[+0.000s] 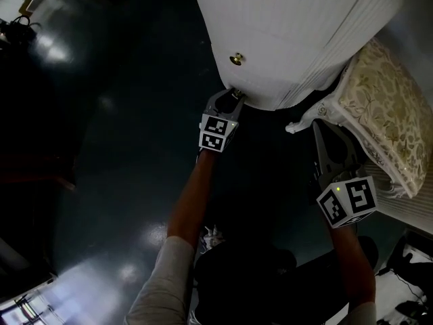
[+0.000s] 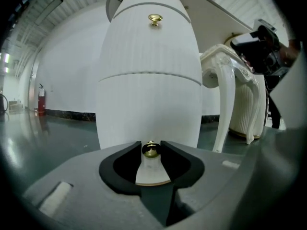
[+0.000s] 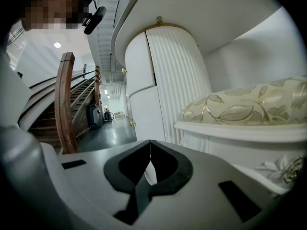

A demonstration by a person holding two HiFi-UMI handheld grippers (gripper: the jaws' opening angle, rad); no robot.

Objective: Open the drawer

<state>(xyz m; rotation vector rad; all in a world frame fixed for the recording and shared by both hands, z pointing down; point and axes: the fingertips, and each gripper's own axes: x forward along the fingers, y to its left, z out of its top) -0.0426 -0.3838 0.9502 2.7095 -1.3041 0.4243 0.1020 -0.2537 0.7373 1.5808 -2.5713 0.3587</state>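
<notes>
Forearm: the person's left forearm reaches forward out of a grey sleeve, above the dark floor
Left gripper: at the foot of the cabinet front, jaws standing apart with the brass knob between their tips and close to both pads; whether they touch it cannot be told
Right gripper: jaws closed together with nothing between them, held clear of the cabinet and near the seat's carved leg
Markers: a cube with black-and-white square patterns on each gripper, a small green light lit on each
Drawer: the lower one of the cabinet, front flush and closed, its knob at the middle of the front; a thin seam parts it from the upper drawer, which has its own upper knob
Cabinet: white, rounded, ribbed front, standing on the floor under a curved white top
Seat: white carved frame just beside the cabinet, with a cream cushion in a gold leaf pattern
Floor: dark, glossy grey-green, throwing back pale patches of light
Room: white walls with a dark skirting, a red fire extinguisher by the far wall, a staircase with a wooden rail, a lit corridor beyond
</notes>
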